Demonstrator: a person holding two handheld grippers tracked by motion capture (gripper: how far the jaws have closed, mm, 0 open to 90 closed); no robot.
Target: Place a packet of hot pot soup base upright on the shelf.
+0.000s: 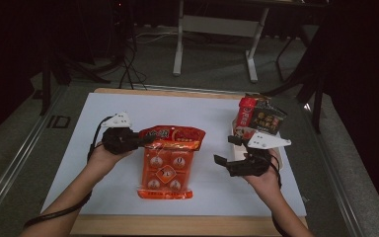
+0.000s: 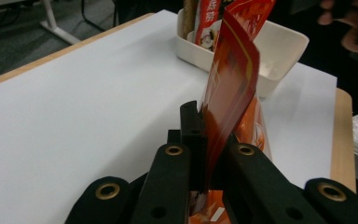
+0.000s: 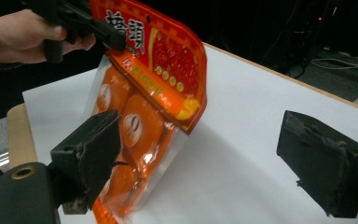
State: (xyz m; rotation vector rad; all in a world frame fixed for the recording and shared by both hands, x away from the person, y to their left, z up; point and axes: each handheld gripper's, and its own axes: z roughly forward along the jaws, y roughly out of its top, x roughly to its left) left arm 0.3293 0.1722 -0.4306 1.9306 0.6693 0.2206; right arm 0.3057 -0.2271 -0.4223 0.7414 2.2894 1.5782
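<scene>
The left gripper (image 1: 145, 138) was clamped on the red top edge of the orange snack bag (image 1: 167, 165), lifting that end off the white table (image 1: 79, 148); right of the bag, the right gripper (image 1: 229, 150) hung wide open; beyond it stood a cream bin (image 2: 279, 51) holding snack packets (image 1: 259, 120).

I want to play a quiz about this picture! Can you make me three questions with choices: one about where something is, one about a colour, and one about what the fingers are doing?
1. Where is the white tray?
A. the table's far right
B. the floor
C. the near left

2. What colour is the big snack bag?
A. blue
B. orange-red
C. green

3. The left gripper is:
A. wide open
B. shut on the bag
C. holding a cup

Answers: 1 A, it sits by the far right corner. 2 B, its wrapper is orange and red. 3 B, its fingers pinch the bag's top edge.
</scene>
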